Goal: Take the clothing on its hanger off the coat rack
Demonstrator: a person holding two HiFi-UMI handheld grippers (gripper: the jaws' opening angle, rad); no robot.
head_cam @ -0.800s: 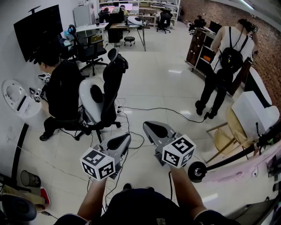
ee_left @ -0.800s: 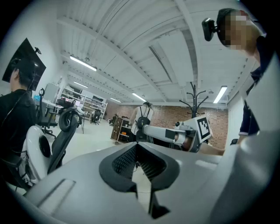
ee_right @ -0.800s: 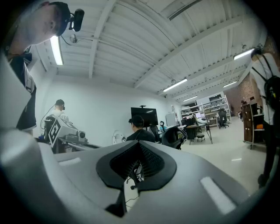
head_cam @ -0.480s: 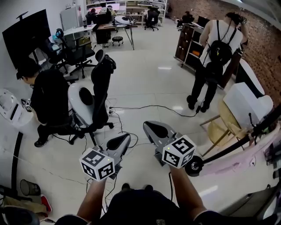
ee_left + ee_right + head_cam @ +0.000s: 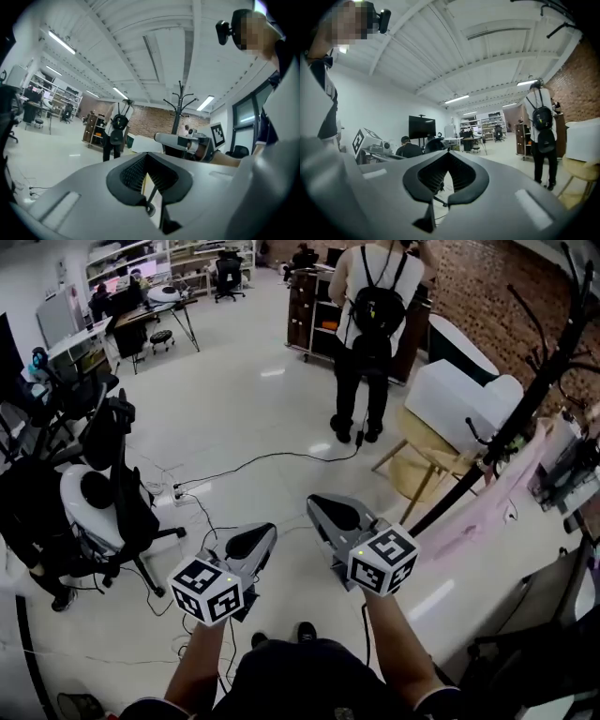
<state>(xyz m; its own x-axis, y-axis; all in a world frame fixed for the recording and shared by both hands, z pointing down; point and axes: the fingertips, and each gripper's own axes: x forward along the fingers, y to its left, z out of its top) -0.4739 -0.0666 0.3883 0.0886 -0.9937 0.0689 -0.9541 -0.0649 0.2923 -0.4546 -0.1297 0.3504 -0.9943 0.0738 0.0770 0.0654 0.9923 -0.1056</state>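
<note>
Okay, left gripper point(image 5: 253, 542), right gripper point(image 5: 334, 516) both closed, empty; garment point(image 5: 472, 524) on rack point(image 5: 497, 442) looks light, floppy, so I'd grab its hanger.

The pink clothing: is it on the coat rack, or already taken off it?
On the rack: in the head view the pink clothing hangs along the dark pole of the coat rack.

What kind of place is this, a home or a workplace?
Most likely a workplace, an open-plan office or lab: office chairs on a bare floor, desks with screens at the far end, and a shelf unit near a brick wall.
</note>
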